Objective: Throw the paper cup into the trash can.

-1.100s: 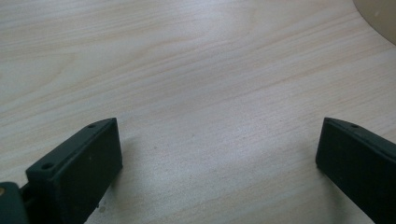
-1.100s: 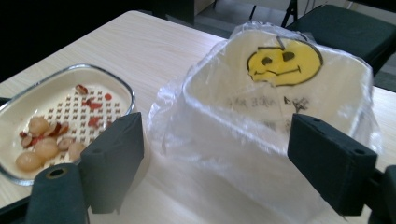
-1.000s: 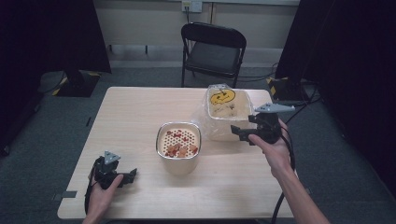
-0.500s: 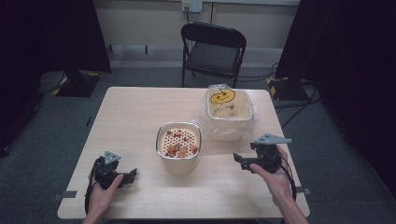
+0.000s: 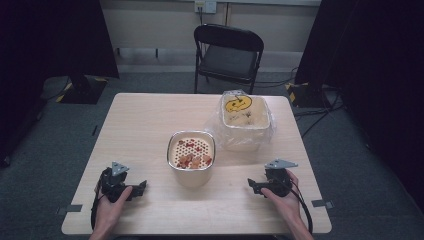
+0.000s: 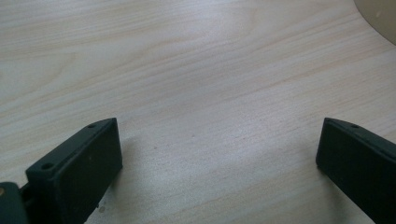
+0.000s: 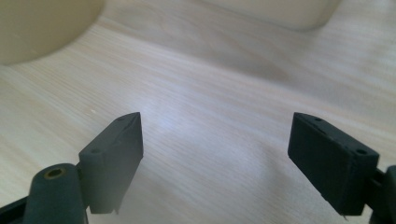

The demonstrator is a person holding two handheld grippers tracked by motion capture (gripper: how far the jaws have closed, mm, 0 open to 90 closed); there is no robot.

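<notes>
Left gripper [image 5: 141, 186], right gripper [image 5: 251, 184] — fingers spread, empty, flanking the strainer pot [image 5: 191, 156]. Best set down level — clear of it.

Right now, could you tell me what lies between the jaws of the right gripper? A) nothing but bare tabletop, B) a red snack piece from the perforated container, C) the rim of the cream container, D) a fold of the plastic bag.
A: in the right gripper view the right gripper has its jaws standing wide apart with bare wooden table between them; the cream container and bagged tub sit apart from it.
</notes>
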